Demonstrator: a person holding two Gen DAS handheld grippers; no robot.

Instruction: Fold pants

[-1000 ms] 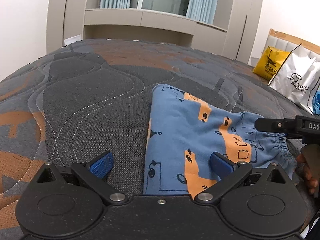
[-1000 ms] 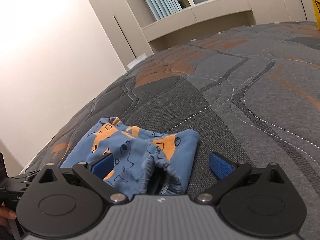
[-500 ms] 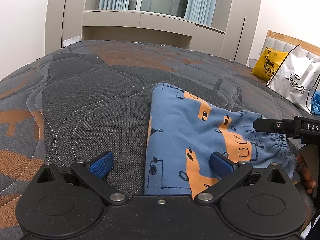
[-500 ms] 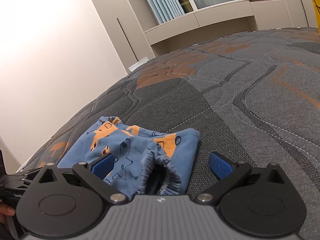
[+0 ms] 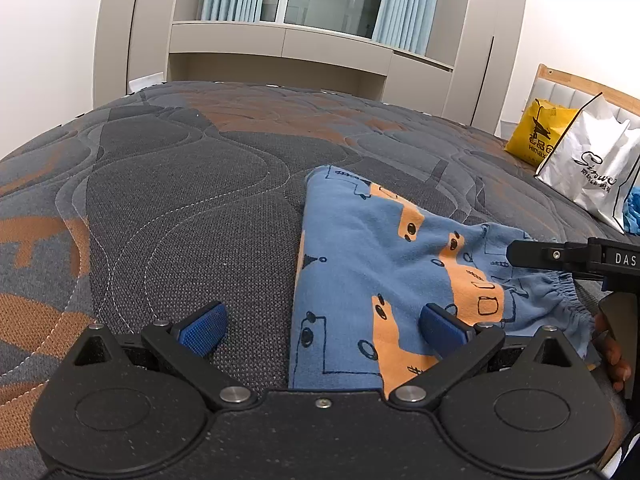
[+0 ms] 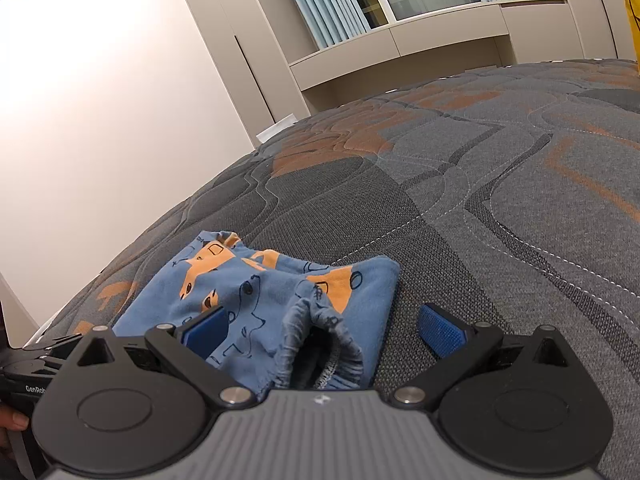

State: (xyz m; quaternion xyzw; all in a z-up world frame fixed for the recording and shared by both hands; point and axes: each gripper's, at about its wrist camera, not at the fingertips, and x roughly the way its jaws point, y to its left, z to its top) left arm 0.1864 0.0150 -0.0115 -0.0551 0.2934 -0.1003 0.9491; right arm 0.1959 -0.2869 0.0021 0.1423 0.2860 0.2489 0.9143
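Left wrist view, read from left to right: my left gripper fills the bottom edge, its two blue-padded fingers spread wide and holding nothing. One finger hangs over bare bed, the other over the pants. I count one pair of pants, blue with orange patches and black line drawings, lying folded on the grey and orange quilted bed. Its gathered waistband points right. At the right edge my right gripper reaches in above the waistband, with white letters "DAS" readable on its black body; the rest is cut off. Below it a hand shows a few fingertips. Farther back by the headboard stand two bags: one yellow bag with a black figure and the letters "Himax", and one white bag with a cursive word I cannot read for sure.

Right wrist view, left to right: a black device at the left edge reads "GenRob", cut off. My right gripper has its two blue fingers wide apart, gripping nothing. The left finger hovers over the pants, the right over bare bed. The open waistband lies just in front of the gripper body, between the fingers.
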